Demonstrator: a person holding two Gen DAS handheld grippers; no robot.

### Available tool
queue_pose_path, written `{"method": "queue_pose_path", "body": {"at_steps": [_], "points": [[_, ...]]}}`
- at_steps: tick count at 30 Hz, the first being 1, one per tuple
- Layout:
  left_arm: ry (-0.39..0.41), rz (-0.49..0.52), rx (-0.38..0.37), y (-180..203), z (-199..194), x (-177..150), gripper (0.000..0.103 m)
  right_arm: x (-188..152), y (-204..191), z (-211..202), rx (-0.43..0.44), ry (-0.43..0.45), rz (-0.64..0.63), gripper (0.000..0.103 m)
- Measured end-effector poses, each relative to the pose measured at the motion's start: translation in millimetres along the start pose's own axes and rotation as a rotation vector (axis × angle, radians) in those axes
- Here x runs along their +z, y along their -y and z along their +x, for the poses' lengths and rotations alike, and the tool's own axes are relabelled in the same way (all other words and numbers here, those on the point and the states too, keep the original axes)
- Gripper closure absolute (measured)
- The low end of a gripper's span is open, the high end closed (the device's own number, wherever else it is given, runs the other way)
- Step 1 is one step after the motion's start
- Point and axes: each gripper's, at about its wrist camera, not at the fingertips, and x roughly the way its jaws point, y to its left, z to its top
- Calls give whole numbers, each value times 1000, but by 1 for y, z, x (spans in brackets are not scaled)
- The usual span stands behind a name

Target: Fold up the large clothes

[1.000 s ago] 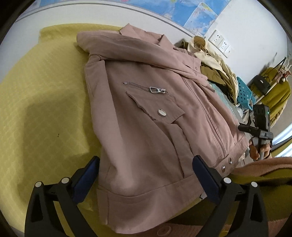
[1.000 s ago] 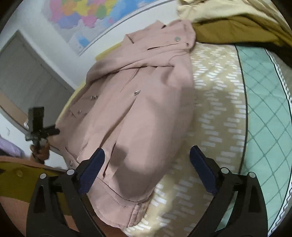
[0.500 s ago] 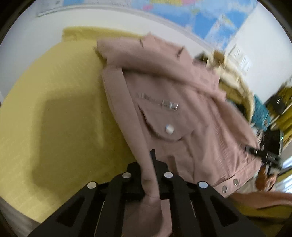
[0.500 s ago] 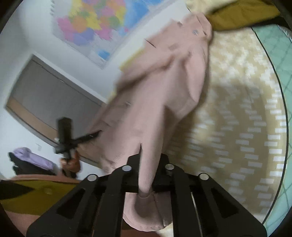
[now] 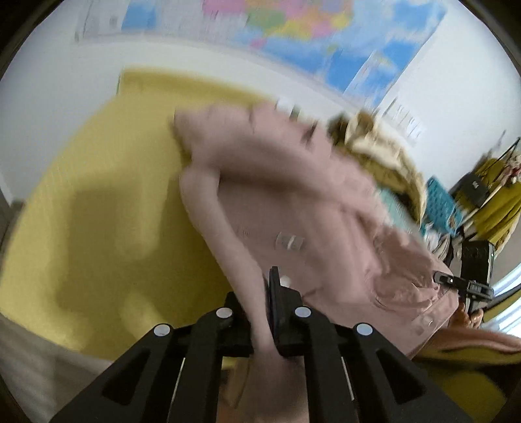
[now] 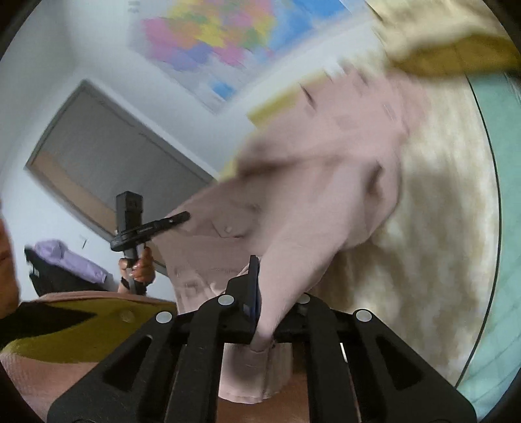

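A dusty-pink jacket (image 5: 293,201) lies across the yellow bedspread (image 5: 97,211), its near hem lifted. My left gripper (image 5: 263,312) is shut on the hem at the jacket's left corner. My right gripper (image 6: 267,312) is shut on the hem at the other corner of the same jacket (image 6: 312,182), which hangs up off the beige patterned cover (image 6: 433,227). Both views are blurred by motion. The left gripper's body also shows in the right wrist view (image 6: 143,224), the right one in the left wrist view (image 5: 469,283).
A pile of cream and olive clothes (image 5: 384,156) lies beyond the jacket near the wall. A world map (image 5: 293,29) hangs on the wall. A teal cover (image 6: 501,201) lies at the right. A grey door (image 6: 107,166) stands at the left.
Both grippers closed on the jacket's hem corners and have lifted them, raising the near half of the jacket off the bed and carrying it toward the collar.
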Motion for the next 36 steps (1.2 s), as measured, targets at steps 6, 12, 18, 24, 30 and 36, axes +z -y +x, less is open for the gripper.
{"method": "queue_pose_path", "body": {"at_steps": [6, 12, 18, 24, 30, 36], "points": [[-56, 2, 94, -19, 26, -17, 78, -25, 31, 14, -32, -79, 102, 76], [-97, 52, 15, -14, 30, -27, 36, -41, 35, 19, -13, -137, 105, 55], [-91, 71, 103, 2, 34, -24, 100, -29, 22, 17, 77, -88, 73, 97], [48, -23, 1, 1, -3, 5, 100, -1, 7, 3, 122, 29, 55, 99], [122, -19, -26, 9, -19, 50, 100, 51, 3, -15, 185, 179, 55, 99], [153, -13, -43, 8, -25, 113, 100, 106, 12, -19, 198, 236, 90, 99]]}}
